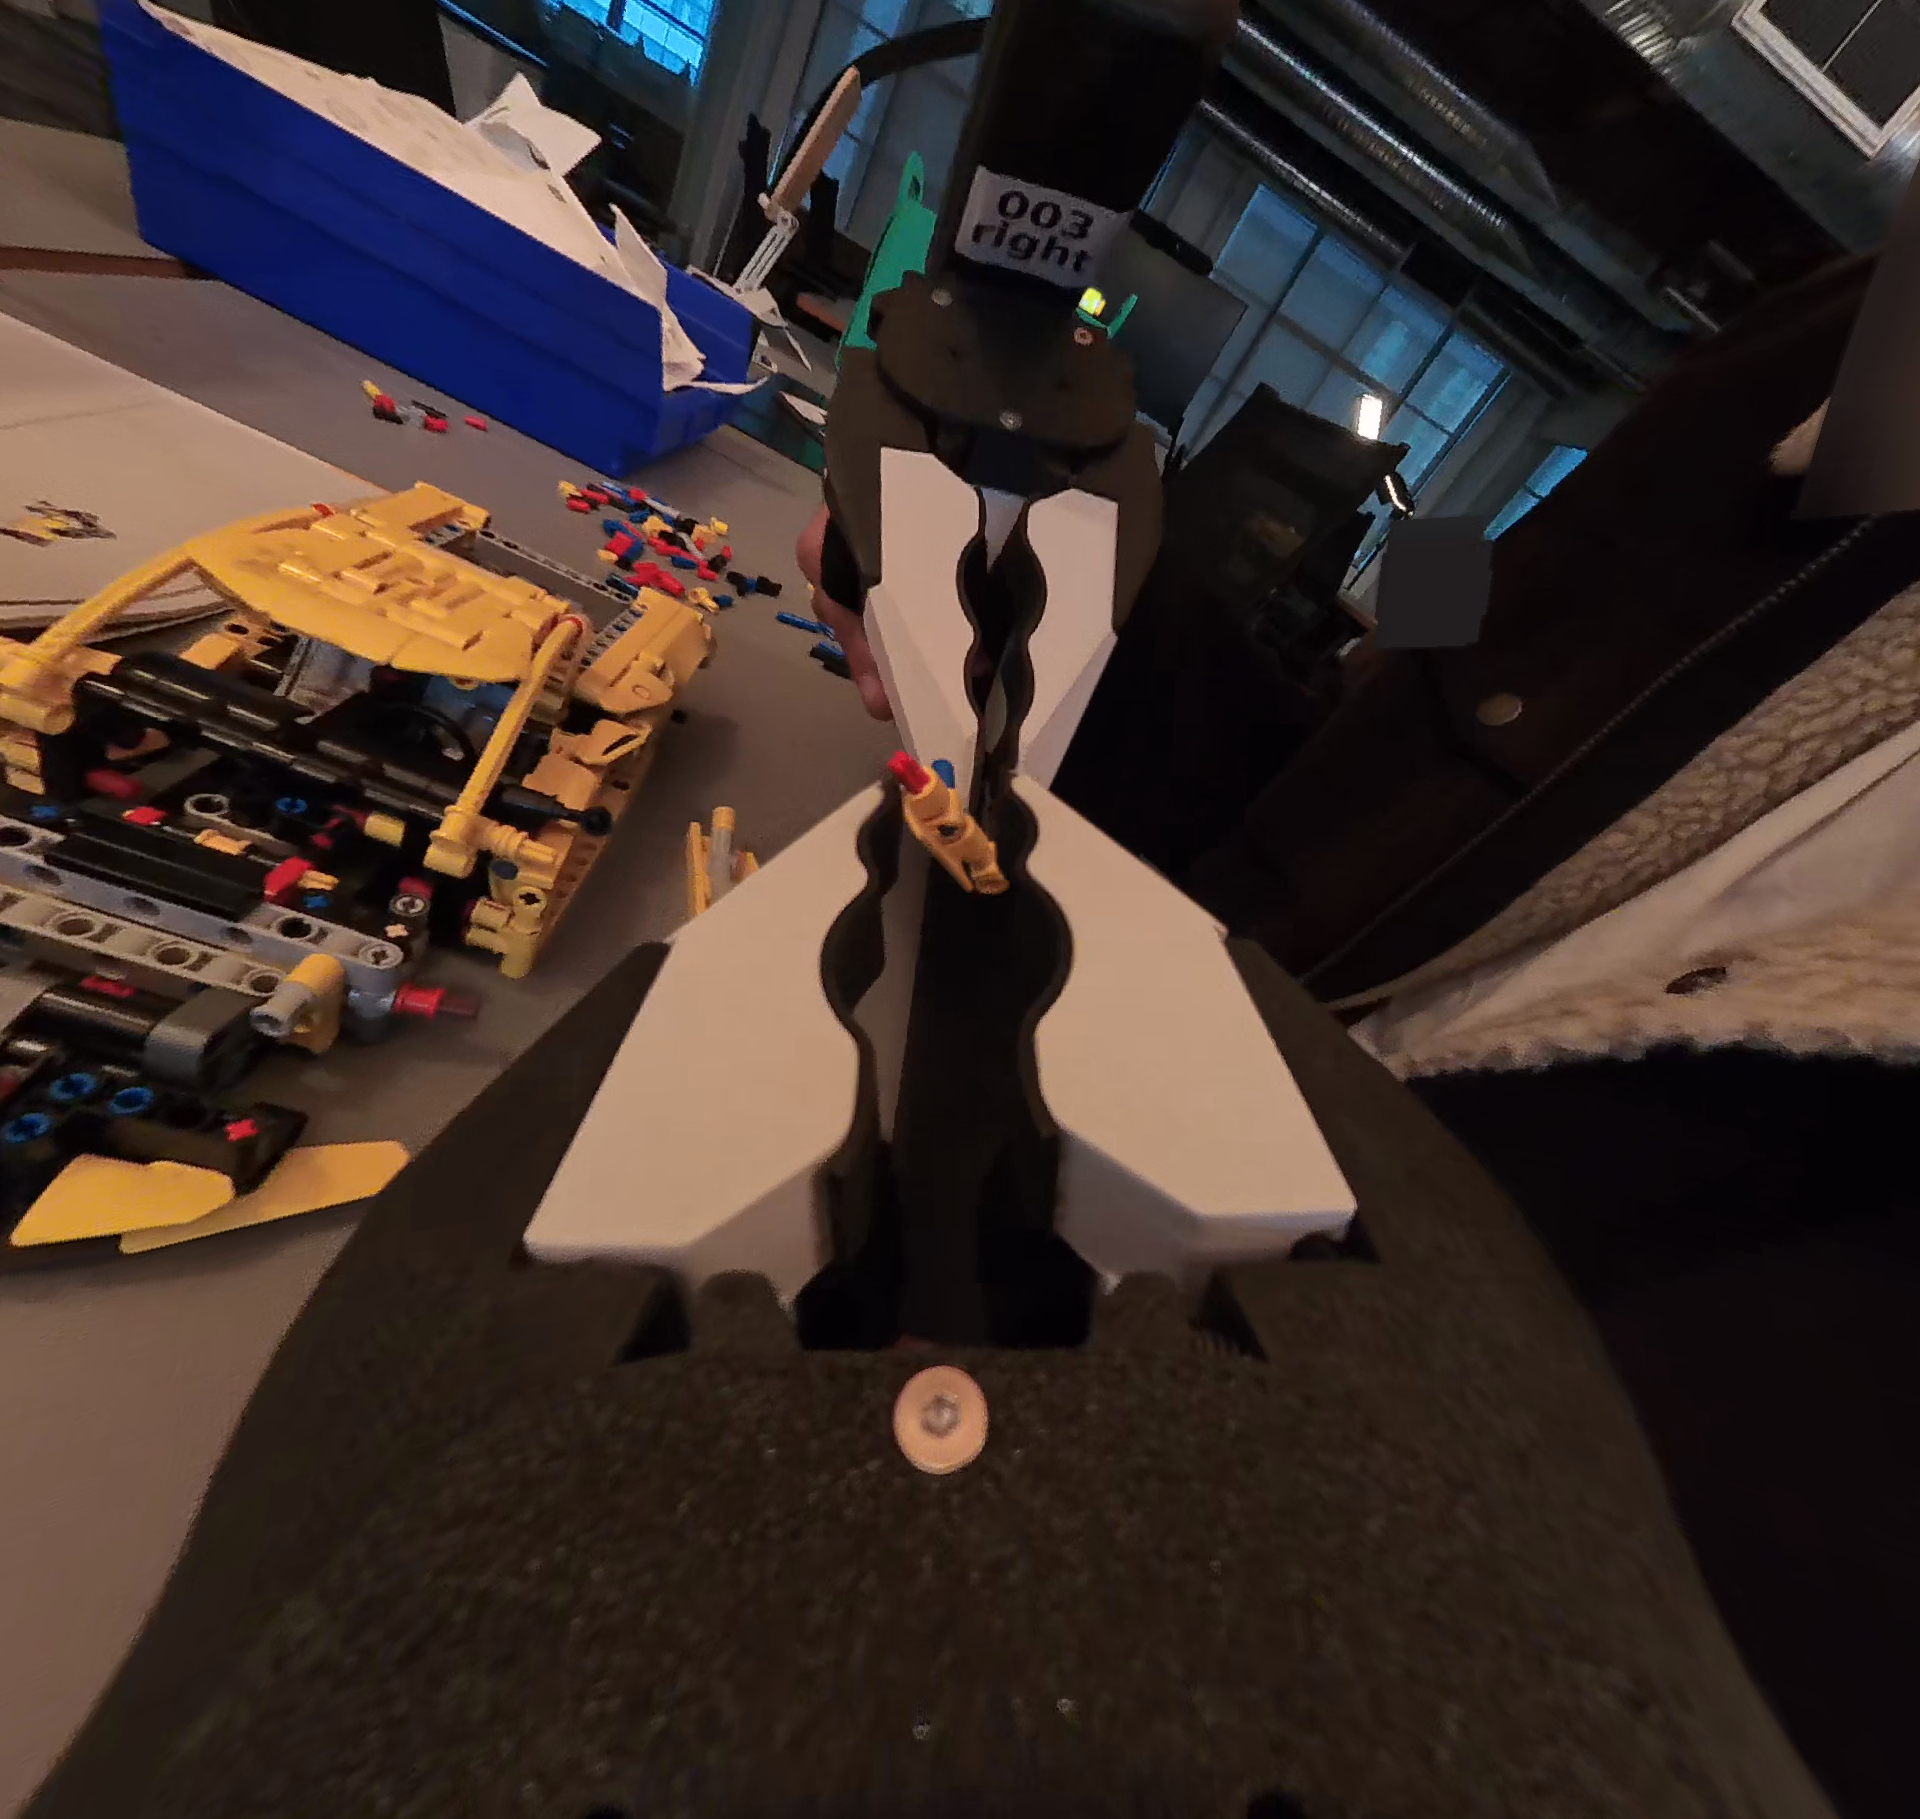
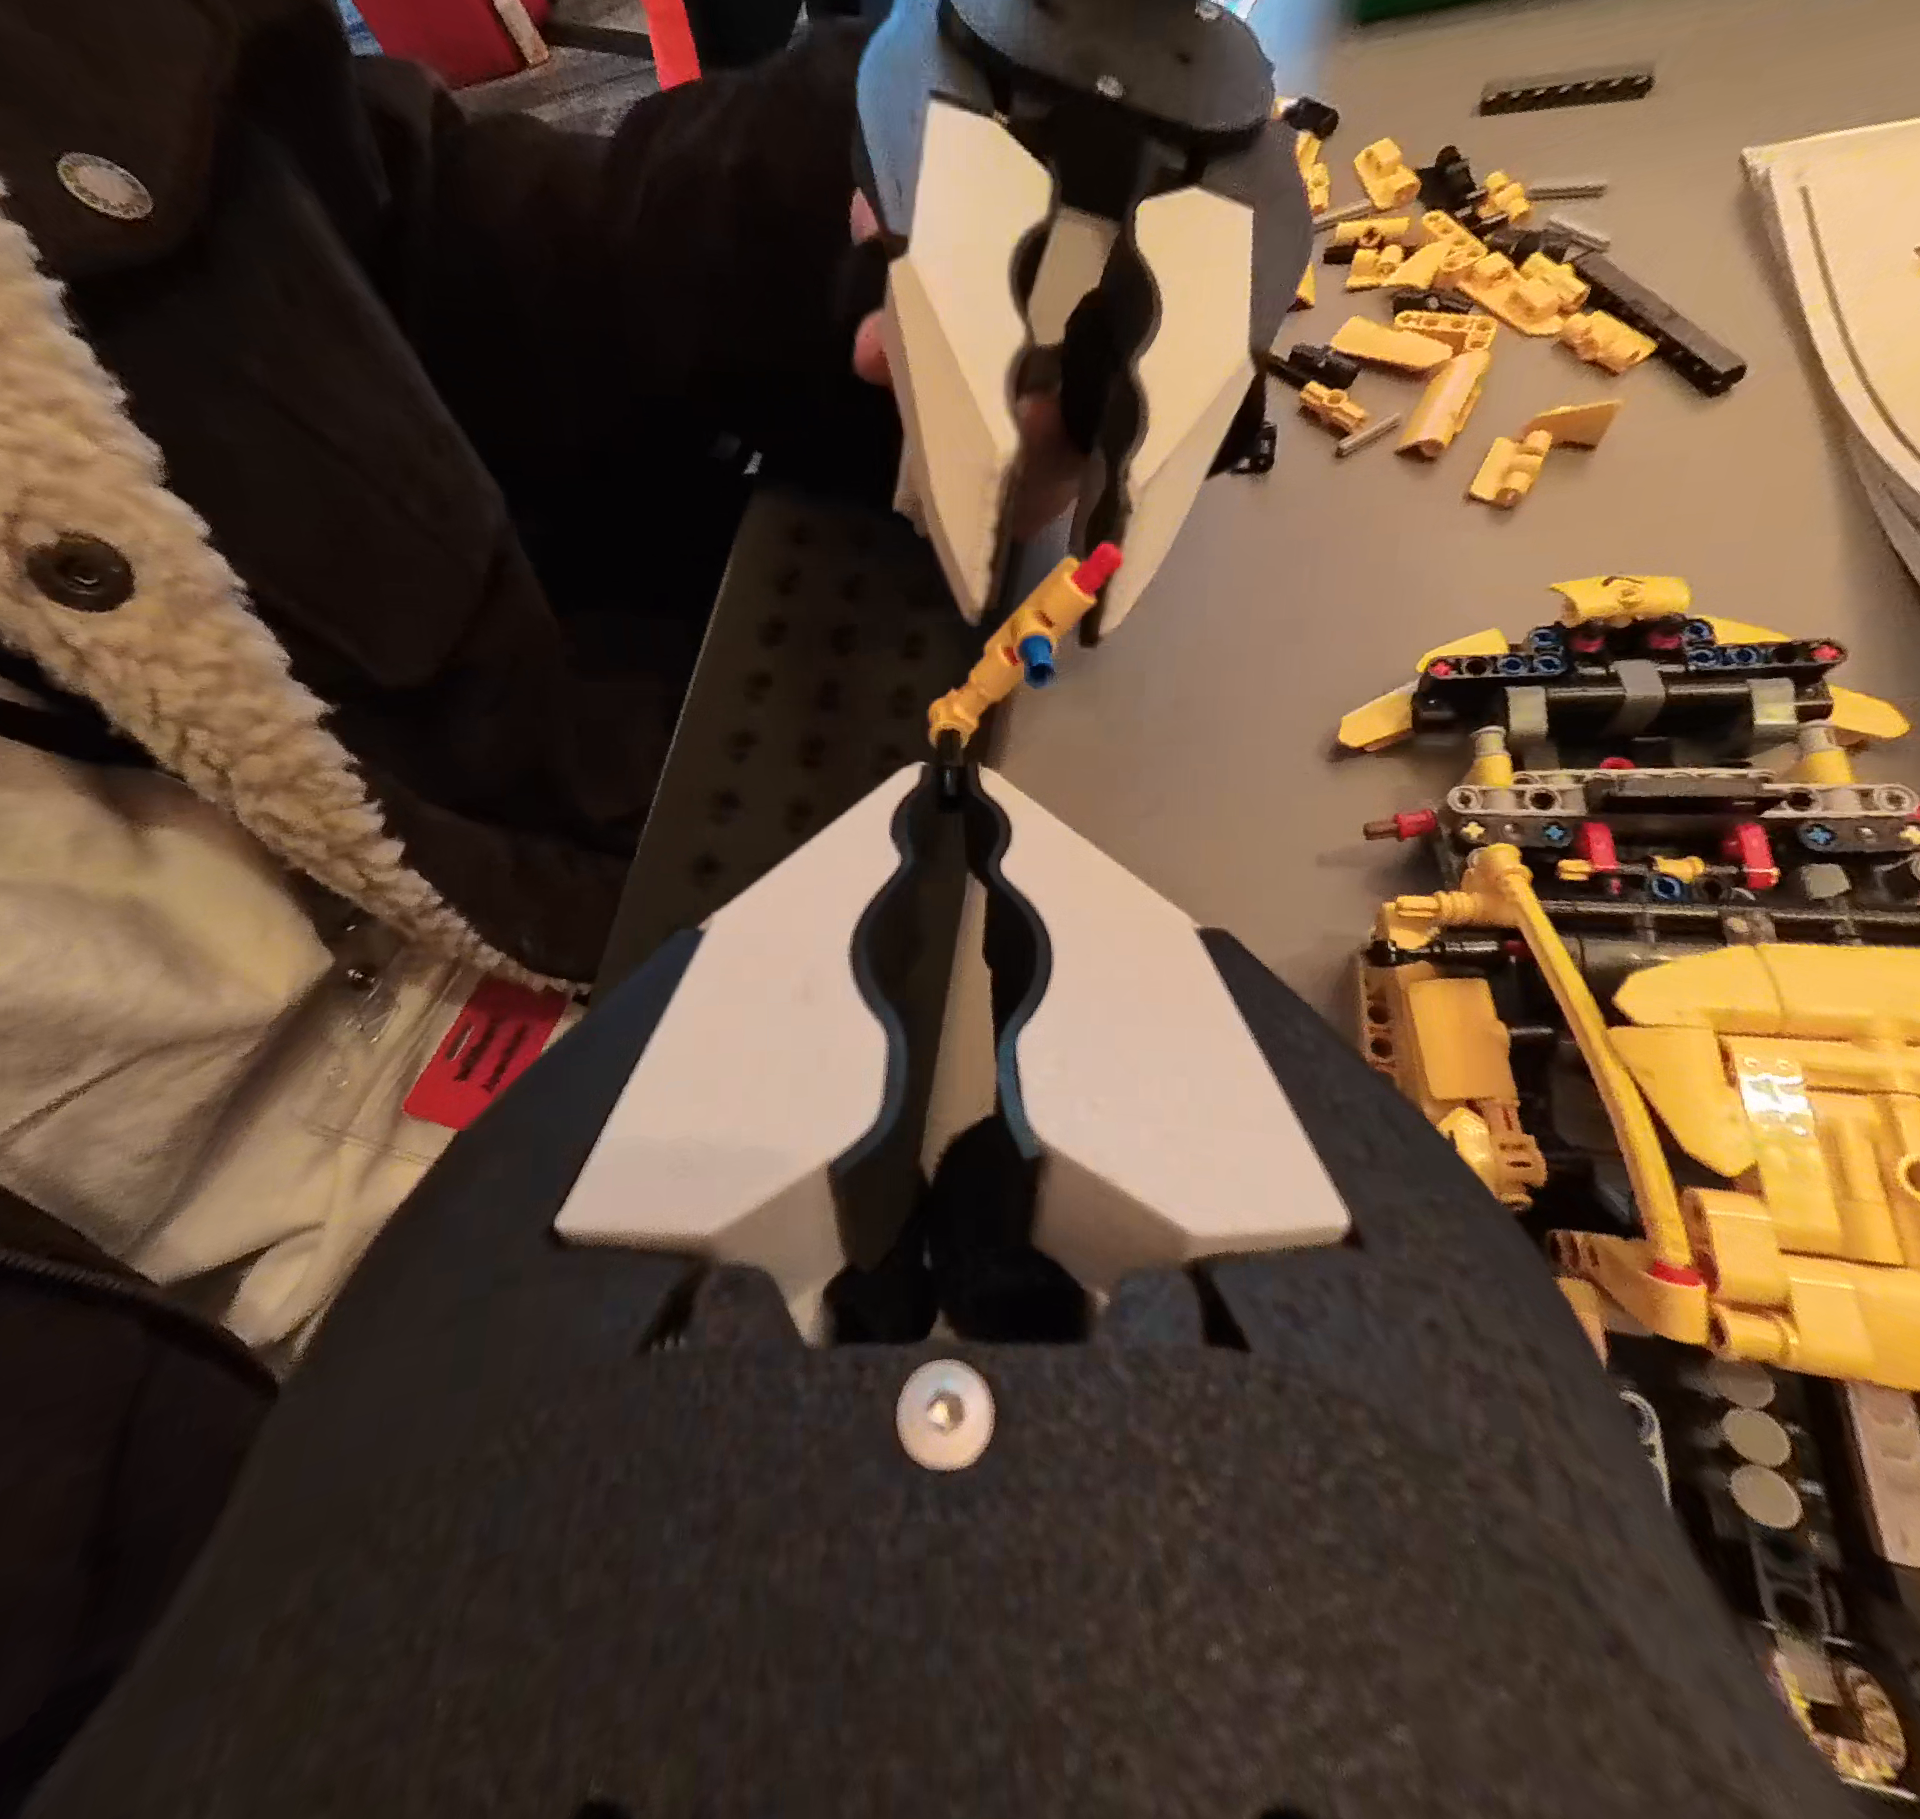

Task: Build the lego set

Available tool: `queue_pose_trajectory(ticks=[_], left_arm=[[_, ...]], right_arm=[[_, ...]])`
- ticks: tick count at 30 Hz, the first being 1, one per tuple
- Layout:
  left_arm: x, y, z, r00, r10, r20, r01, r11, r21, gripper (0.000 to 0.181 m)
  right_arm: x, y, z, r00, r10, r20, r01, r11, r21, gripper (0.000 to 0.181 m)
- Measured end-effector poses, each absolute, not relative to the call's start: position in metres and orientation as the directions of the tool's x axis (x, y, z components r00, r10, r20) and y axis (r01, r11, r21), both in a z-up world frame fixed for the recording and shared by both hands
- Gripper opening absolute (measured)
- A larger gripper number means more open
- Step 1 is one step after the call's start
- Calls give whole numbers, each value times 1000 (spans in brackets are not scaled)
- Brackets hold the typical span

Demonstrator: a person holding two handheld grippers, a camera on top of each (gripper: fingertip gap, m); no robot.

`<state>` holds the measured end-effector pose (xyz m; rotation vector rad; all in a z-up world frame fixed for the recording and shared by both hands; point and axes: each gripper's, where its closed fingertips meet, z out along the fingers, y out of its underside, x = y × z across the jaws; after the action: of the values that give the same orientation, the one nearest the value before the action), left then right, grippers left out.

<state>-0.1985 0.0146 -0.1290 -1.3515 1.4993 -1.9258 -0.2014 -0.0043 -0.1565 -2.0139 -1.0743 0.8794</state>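
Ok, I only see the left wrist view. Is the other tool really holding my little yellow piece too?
Observer: Yes. The right tool is shut on a black tip at one end of the yellow piece; your view doesn't show that tip.
Operator: What's underneath it?
Observer: A black board full of holes, beside the grey table.
Operator: Are there any bigger yellow bits?
Observer: Yes, a pile of loose yellow and black parts lies on the table beyond your left tool.
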Motion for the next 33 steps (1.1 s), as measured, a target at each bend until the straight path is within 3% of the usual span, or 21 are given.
queue_pose_trajectory(ticks=[6, 12, 13, 16, 18, 20, 22, 27, 30, 33], left_arm=[[-199, 15, -130, -485, -738, 469, -273, -382, -883, 7], [-197, 32, -124, -447, -722, 528, -227, -479, -848, 7], [-196, 40, -122, -424, -715, 556, -210, -519, -828, 7], [-196, 67, -120, -356, -665, 657, -153, -652, -743, 6], [-198, 76, -120, -352, -617, 704, -139, -709, -691, 6], [-197, 77, -122, -354, -580, 734, -156, -737, -658, 6], [-195, 77, -127, -335, -574, 747, -174, -741, -648, 7], [-193, 72, -129, -334, -594, 731, -192, -717, -670, 7], [-192, 66, -131, -332, -619, 712, -211, -687, -696, 7], [-191, 65, -133, -327, -620, 713, -220, -683, -696, 6]], right_arm=[[-193, 0, -154, 458, 864, -209, 404, -412, -817, 3], [-179, 23, -133, 559, 817, -142, 270, -342, -900, 3], [-179, 27, -130, 570, 814, -108, 264, -306, -915, 8], [-174, 46, -120, 673, 732, 110, 315, -149, -937, 46], [-172, 55, -124, 708, 655, 264, 417, -85, -905, 54], [-170, 63, -128, 730, 578, 365, 489, -68, -870, 51], [-171, 67, -131, 725, 536, 432, 544, -62, -837, 37], [-171, 71, -147, 724, 552, 414, 571, -142, -809, 44], [-172, 70, -145, 710, 548, 442, 590, -121, -798, 28], [-171, 69, -147, 691, 548, 472, 621, -115, -775, 27]])
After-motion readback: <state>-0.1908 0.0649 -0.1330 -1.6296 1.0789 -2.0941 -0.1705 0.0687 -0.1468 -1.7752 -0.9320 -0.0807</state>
